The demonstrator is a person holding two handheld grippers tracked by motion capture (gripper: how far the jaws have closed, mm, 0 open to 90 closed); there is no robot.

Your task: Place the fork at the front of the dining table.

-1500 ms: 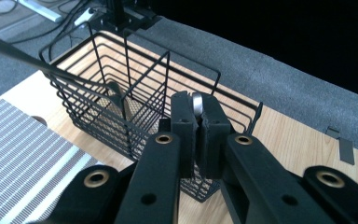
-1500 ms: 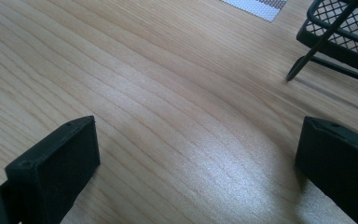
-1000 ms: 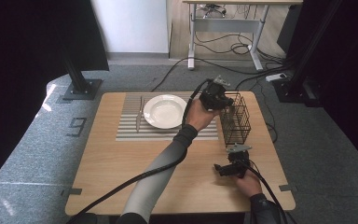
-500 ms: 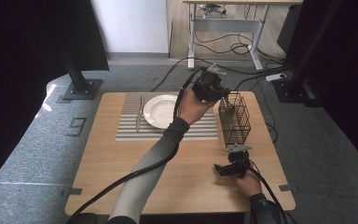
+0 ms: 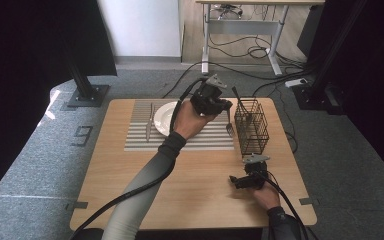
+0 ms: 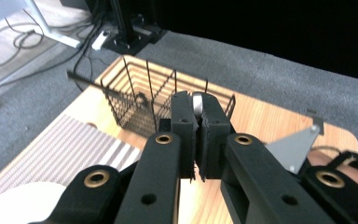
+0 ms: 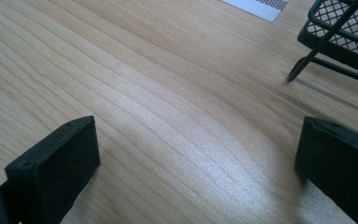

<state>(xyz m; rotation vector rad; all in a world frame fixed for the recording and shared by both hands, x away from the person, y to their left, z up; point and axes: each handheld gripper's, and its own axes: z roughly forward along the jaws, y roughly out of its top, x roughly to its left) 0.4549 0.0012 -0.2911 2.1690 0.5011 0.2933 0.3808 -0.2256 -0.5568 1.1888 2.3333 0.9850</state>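
High view: left claw [image 5: 225,111] clamps a fork [image 5: 228,125] beside the wire basket [image 5: 252,131]; right claw [image 5: 236,182] gapes wide.

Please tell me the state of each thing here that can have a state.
left gripper: shut on the fork, raised above the mat
fork: hanging tines down beside the basket
right gripper: open, resting on the table
wire basket: upright
plate: empty
knife: flat on mat

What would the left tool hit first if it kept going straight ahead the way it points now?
Probably the black wire basket: the left tool, shut on a fork, points straight at its near wall, though depth is hard to judge.
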